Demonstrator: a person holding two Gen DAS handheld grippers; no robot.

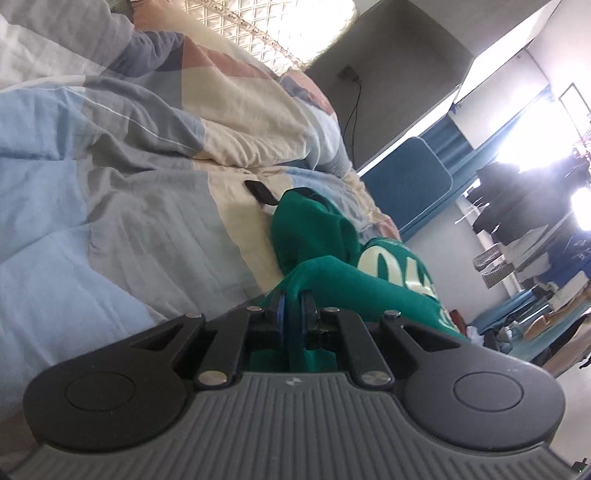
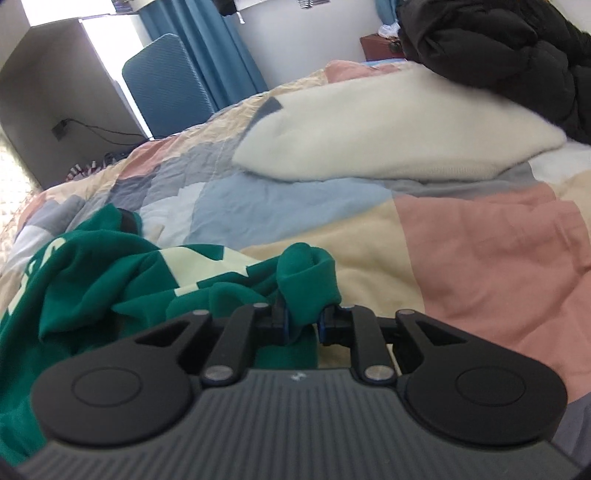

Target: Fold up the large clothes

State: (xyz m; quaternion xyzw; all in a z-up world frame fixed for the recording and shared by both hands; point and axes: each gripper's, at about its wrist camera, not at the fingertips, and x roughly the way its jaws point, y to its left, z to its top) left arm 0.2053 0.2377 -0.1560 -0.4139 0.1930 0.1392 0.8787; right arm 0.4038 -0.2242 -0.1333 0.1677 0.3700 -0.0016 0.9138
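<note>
- Left wrist view: left gripper (image 1: 294,301) angled down toward the bed, view strongly rolled; jaws nearly closed, pinching a fold of the green jersey garment with pale cream lettering (image 1: 373,284).
- Right wrist view: right gripper (image 2: 302,317) pitched down over the bed, jaws clamped on a bunched roll of the same green garment (image 2: 110,273); blue pads (image 2: 283,320) press against the cloth on both sides.
- Garment lies crumpled on the patchwork quilt of blue, grey, cream and pink panels (image 2: 461,251), held up at two points, cloth slack between them.
- Left view only: quilted cream headboard (image 1: 280,29) at top, small black object (image 1: 260,191) on the quilt just beyond the garment, grey wall with a black socket and hanging cable (image 1: 349,74), bright window glare with dark clothes hanging at right.
- Right view only: fluffy white blanket or sweater (image 2: 399,125) lying on the quilt well beyond the garment, black padded coat (image 2: 498,51) heaped behind and touching it.
- Both views: teal-blue padded panel (image 2: 166,85) and blue curtain (image 2: 207,40) past the bed's edge.
- Each gripper body blocks the lower part of its own view; cloth directly under it hidden.
</note>
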